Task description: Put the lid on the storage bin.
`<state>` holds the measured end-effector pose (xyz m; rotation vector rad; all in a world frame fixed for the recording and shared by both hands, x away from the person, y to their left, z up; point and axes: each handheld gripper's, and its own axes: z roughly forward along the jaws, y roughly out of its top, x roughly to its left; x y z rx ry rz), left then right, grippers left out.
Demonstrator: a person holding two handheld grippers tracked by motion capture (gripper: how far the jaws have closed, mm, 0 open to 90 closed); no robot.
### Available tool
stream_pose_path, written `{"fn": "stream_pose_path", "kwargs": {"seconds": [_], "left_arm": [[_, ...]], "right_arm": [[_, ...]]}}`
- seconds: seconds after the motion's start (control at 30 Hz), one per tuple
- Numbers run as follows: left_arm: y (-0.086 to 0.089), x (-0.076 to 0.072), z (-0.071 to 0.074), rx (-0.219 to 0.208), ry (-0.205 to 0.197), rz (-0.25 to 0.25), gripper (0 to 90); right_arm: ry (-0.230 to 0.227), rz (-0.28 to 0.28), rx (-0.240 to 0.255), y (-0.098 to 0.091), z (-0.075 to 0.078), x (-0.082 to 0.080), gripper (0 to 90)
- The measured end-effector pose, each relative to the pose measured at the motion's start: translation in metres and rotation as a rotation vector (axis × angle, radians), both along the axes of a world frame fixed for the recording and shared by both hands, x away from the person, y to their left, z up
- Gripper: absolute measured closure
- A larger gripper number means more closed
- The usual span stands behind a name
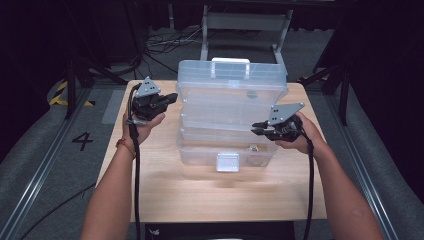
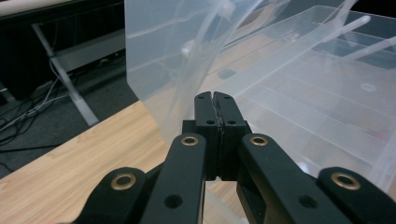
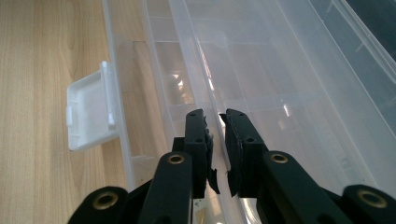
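Box (image 1: 230, 95): a clear plastic tiered box is set on the table (image 1: 160, 185), from centre towards 12 o'clock; its trays are fanned open in steps, the top tier farthest back.
Handle (image 1: 230, 61): seen at 12 o'clock on the top tier.
Latch (image 1: 228, 161): a white clasp is hung on the front wall of the bottom tray, at 6 o'clock of the box.
Left gripper (image 1: 171, 97): held at 9 o'clock of the box, level with the upper tiers; the jaws are pressed fully together and nothing is gripped. In the left gripper view its tips (image 2: 215, 97) are seen just beside the box's curved end wall; contact cannot be told.
Right gripper (image 1: 256, 128): held at 3 o'clock of the box, over a middle tray. The jaws are parted by a narrow gap, and a thin tray rim (image 3: 211, 100) is seen running into that gap (image 3: 215, 115); whether it is pinched cannot be told.
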<state>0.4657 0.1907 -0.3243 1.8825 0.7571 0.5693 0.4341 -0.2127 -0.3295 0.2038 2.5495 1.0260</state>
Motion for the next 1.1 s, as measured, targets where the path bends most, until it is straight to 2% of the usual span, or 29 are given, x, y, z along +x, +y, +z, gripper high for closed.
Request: {"fn": "stream_pose_path", "kwargs": {"seconds": [0.03, 0.2, 0.27, 0.33, 0.4, 0.53, 0.73, 0.83, 1.1], "left_arm": [[0.0, 0.0, 0.001, -0.007, 0.002, -0.009, 90.0], [-0.003, 0.002, 0.008, 0.024, -0.005, -0.024, 90.0], [-0.004, 0.002, 0.01, 0.017, -0.008, -0.032, 90.0], [-0.005, 0.001, 0.011, 0.03, -0.019, -0.031, 90.0], [-0.006, 0.001, 0.011, 0.028, -0.018, -0.044, 90.0], [-0.012, 0.001, 0.011, 0.052, -0.012, -0.046, 90.0], [-0.013, 0.0, 0.015, 0.06, -0.024, -0.049, 90.0], [-0.014, -0.001, 0.015, 0.057, -0.017, -0.051, 90.0], [-0.014, -0.003, 0.014, 0.082, -0.015, -0.055, 90.0]], "right_arm": [[-0.001, 0.0, -0.001, 0.0, 0.0, 0.0, 79.9], [-0.003, -0.002, 0.0, 0.0, -0.001, -0.001, 79.8], [-0.004, -0.003, 0.001, 0.0, -0.001, -0.001, 79.8], [-0.004, -0.003, -0.001, 0.0, -0.001, -0.001, 79.7], [-0.007, -0.006, -0.006, 0.0, -0.001, -0.002, 79.5], [-0.004, -0.006, -0.011, 0.0, -0.002, -0.004, 79.0], [-0.006, -0.017, -0.009, -0.007, -0.003, -0.005, 78.5], [-0.017, -0.027, -0.008, -0.01, -0.003, -0.007, 78.5], [-0.03, -0.043, -0.001, -0.02, -0.001, -0.013, 79.7]]}}
